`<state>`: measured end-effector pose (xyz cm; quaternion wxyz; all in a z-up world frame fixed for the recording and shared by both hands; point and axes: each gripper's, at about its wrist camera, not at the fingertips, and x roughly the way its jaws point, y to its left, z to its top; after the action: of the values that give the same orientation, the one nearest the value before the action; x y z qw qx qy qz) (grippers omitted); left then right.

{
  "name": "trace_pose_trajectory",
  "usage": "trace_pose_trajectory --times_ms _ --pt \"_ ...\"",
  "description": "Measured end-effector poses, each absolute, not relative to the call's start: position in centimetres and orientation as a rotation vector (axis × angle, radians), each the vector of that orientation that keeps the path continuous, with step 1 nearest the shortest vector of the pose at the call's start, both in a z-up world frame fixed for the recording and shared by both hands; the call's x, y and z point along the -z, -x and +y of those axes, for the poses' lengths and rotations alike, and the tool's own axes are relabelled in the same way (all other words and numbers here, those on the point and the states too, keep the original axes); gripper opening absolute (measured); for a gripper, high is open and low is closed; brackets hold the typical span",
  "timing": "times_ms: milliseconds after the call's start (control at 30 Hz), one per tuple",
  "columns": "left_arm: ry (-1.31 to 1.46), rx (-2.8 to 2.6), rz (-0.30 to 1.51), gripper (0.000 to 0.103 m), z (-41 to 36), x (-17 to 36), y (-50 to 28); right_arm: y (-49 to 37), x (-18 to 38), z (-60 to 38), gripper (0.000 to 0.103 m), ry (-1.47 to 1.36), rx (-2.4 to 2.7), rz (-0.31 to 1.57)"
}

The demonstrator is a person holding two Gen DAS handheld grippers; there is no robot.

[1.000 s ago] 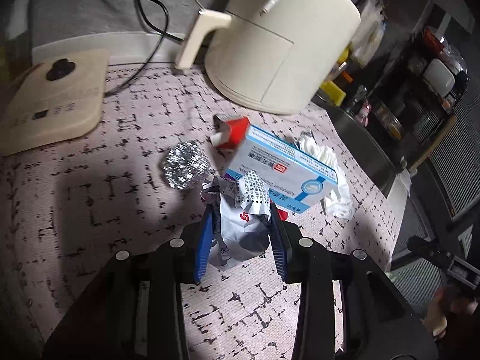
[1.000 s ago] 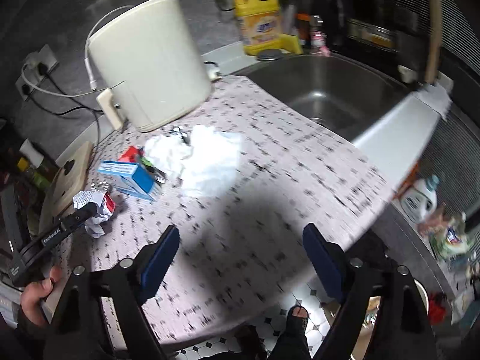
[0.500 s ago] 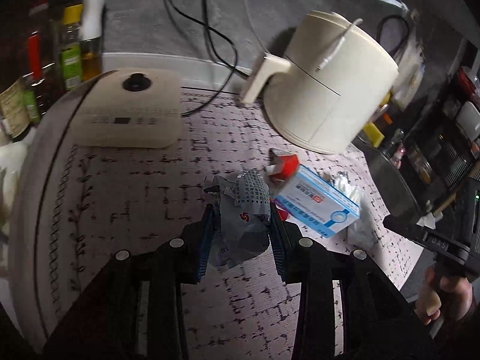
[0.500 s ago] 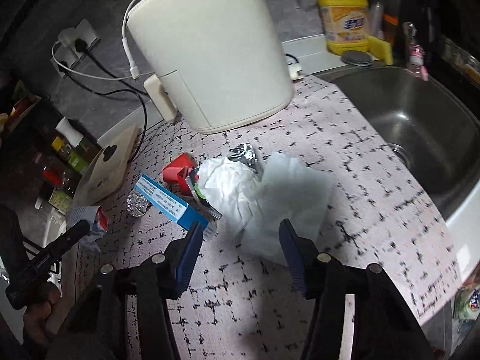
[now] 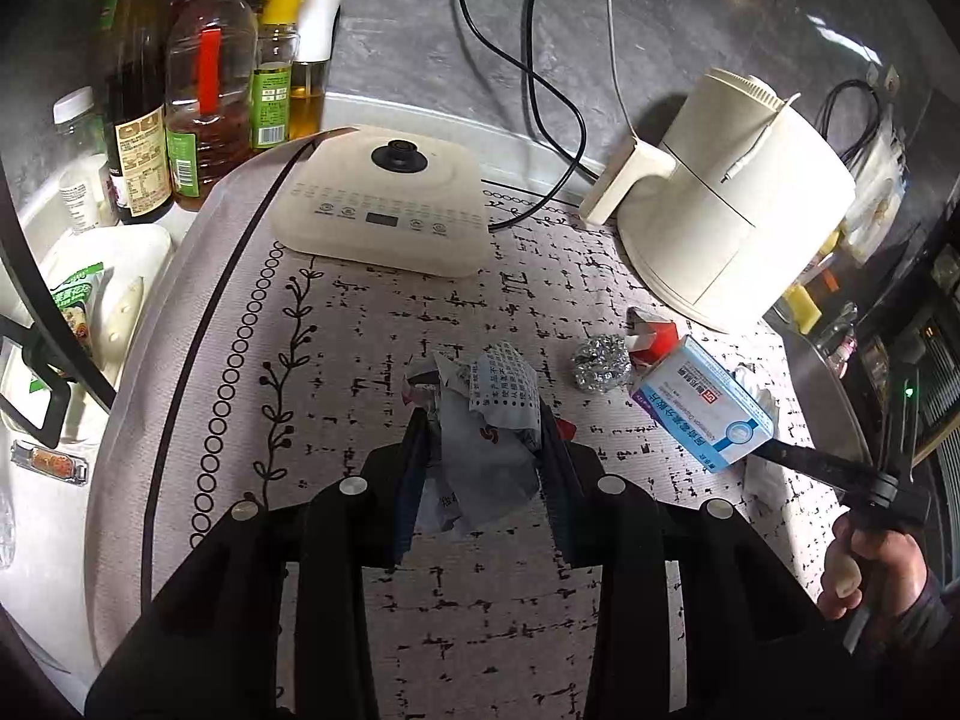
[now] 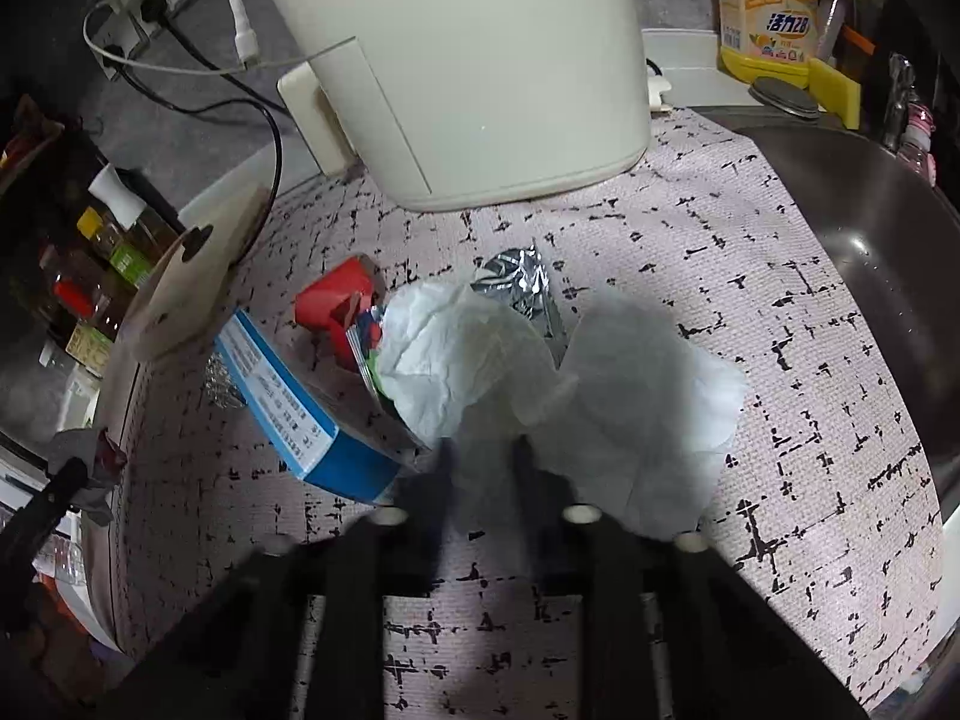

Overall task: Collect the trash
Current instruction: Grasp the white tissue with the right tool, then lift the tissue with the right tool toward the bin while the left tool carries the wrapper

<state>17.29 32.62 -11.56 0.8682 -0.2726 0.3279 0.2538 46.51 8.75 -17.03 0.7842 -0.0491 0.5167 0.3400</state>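
counter [image 5: 372,612]: kitchen top under a pale woven mat with black dash marks, dotted vine border at its left edge
wall: grey stone look, black and white cables down to the appliances
sink [image 6: 870,228]: dark steel basin, right of the mat
air fryer [image 5: 732,228]: cream, smooth, rounded
induction plate [image 5: 384,204]: flat cream slab, black knob
left tongs [image 5: 483,438]: clamped on a crumpled printed wrapper [image 5: 492,420], held above the mat
right tongs [image 6: 480,468]: nearly closed, pinching the white tissue [image 6: 480,360]; blurred
other trash: foil ball [image 5: 602,362], blue-white carton [image 5: 702,405], red scrap [image 6: 333,300], all on the mat
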Motion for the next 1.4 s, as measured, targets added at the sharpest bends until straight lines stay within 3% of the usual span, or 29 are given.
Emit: trace_pose_trajectory --times_ms 133,867,1400 --pt "0.558 -0.504 0.686 0.035 32.6 11.4 -17.6 -46.1 16.3 8.2 0.004 0.097 -0.729 1.093" --pt "0.476 -0.064 0.767 0.035 29.4 14.0 -24.3 -37.7 11.4 -0.9 0.004 -0.022 -0.410 1.009" --pt "0.374 0.203 0.817 0.035 19.6 14.6 -27.9 -31.5 12.0 -13.1 0.004 -0.140 -0.130 1.037"
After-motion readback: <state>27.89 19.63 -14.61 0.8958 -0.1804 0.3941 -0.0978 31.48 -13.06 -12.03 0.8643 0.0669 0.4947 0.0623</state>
